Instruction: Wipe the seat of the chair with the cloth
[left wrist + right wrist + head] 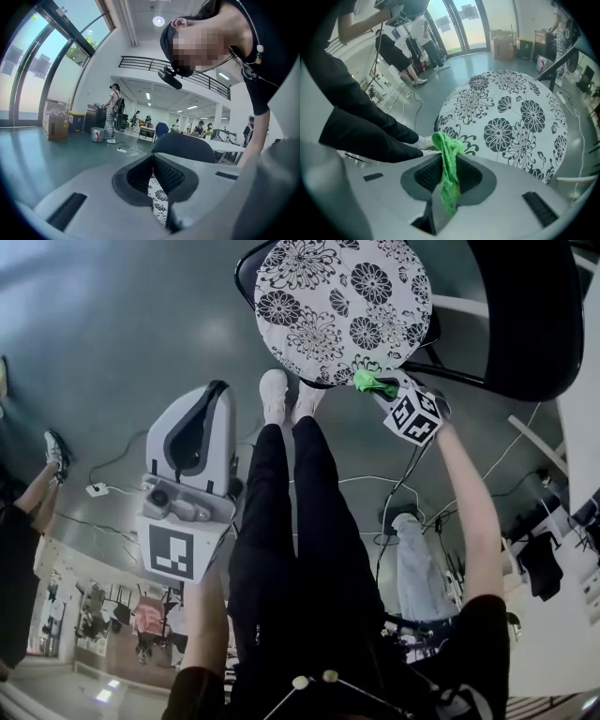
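The chair's round seat (342, 306) has a black-and-white flower pattern, with the black backrest (525, 315) to its right. My right gripper (382, 388) is at the seat's near edge, shut on a bright green cloth (373, 383). In the right gripper view the cloth (446, 145) hangs bunched between the jaws of the right gripper (447, 158), with its top at the rim of the seat (511, 122). My left gripper (217, 388) is held away to the left over the floor, shut on nothing. In its own view the left gripper (153, 159) points toward the backrest (183, 147).
My legs and white shoes (275, 395) stand just before the chair. Cables and a power strip (97, 489) lie on the grey floor. Another person (28, 502) is at the far left. White furniture stands at the right edge. A cardboard box (55, 126) and distant people are beyond.
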A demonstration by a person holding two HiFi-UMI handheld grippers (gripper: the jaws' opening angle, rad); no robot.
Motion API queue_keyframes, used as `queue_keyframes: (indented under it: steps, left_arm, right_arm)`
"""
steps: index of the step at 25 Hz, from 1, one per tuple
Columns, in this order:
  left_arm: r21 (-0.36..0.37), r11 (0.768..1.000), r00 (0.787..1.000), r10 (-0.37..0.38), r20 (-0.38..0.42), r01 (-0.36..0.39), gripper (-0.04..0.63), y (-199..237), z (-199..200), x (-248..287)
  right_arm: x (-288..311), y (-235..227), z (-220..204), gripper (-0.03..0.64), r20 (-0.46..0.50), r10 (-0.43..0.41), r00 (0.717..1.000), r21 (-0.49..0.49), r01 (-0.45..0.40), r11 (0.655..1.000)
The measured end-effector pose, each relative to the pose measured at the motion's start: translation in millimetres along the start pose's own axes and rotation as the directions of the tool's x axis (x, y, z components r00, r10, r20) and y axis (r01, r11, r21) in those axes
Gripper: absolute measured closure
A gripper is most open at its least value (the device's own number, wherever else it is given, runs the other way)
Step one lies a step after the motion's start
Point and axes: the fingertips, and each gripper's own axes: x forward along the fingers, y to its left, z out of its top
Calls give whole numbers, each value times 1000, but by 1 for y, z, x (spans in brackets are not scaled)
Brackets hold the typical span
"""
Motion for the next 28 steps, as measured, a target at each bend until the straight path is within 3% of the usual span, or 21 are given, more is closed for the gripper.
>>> queue_keyframes:
  steps: [4,7,9,11,15,20,25,28]
  left_arm:
    - [14,1000,1000,-5,15,5,589,-5,8,-2]
    - [25,1000,999,-14,31,13,589,-12,22,-7]
    - [31,999,998,-26,61,24,589,-18,39,-10]
    - [38,999,996,-41,78,38,589,-27,57,-11]
    - [61,995,992,-86,90,81,589,-55,92,-15]
    - [165,971,982,-183,38,175,589,-95,135,-20]
    - [201,953,969,-241,53,226,589,-132,182,-25]
    - [202,950,966,-254,53,239,589,-153,207,-34]
  right_arm:
    - [-20,-13,21,532,83,-74,994,75,68,995]
    - [-52,-23,44,532,167,-160,973,163,132,978]
    - [-81,-28,63,531,234,-240,942,255,179,950]
    - [-117,-29,85,531,304,-331,893,344,222,913]
    - [-204,-13,130,531,409,-506,760,483,290,826]
    - [-321,24,184,531,533,-651,540,597,305,742]
    - [-421,62,211,531,564,-756,331,677,338,653]
    - [-469,92,221,532,563,-794,232,703,371,607]
